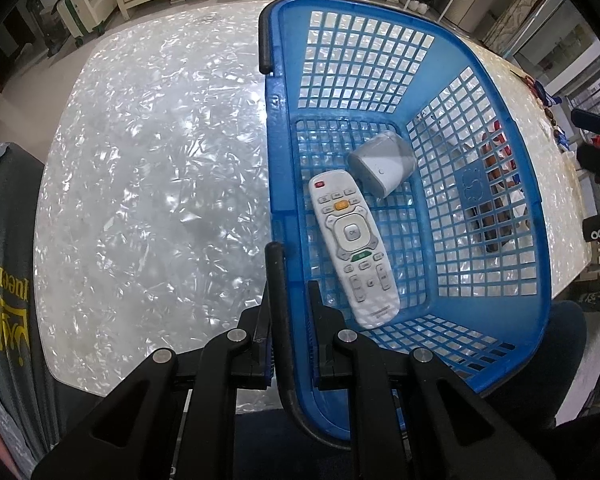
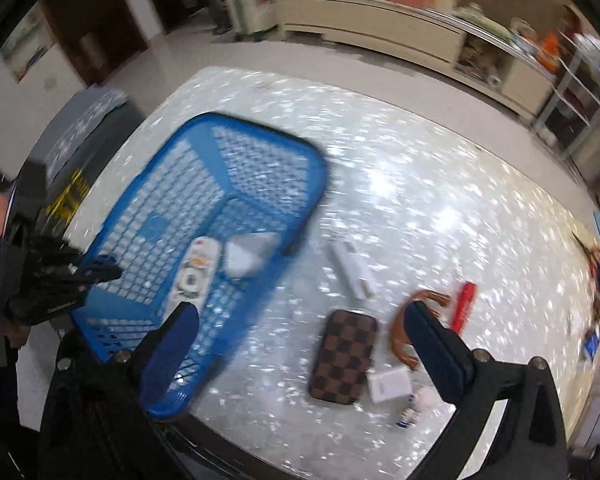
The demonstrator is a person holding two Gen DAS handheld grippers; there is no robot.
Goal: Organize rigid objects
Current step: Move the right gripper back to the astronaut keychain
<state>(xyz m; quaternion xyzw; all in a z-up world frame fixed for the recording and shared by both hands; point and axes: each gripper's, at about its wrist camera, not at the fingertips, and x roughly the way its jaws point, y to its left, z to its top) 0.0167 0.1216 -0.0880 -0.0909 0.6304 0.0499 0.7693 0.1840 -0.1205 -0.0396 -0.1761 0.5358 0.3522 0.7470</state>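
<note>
Here my left tongs [image 1: 294, 276] clamp the blue basket [image 1: 512, 128]'s black handle [image 1: 278, 280]; inside the basket lie a white remote [image 1: 354, 248] and a grey cylinder [image 1: 382, 162]. My right tongs [image 2: 300, 320] gape empty beside the basket, above the worktop [image 2: 420, 184].

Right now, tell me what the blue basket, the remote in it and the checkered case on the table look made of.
Blue basket: moulded plastic, slightly glossy; its lattice walls and thick smooth rim say so.
Remote: hard white plastic, matte; its buttons look like rubber, though that is uncertain.
Checkered case: brown check pattern with rounded corners; probably leather or an imitation of it, but blur hides the surface.
</note>
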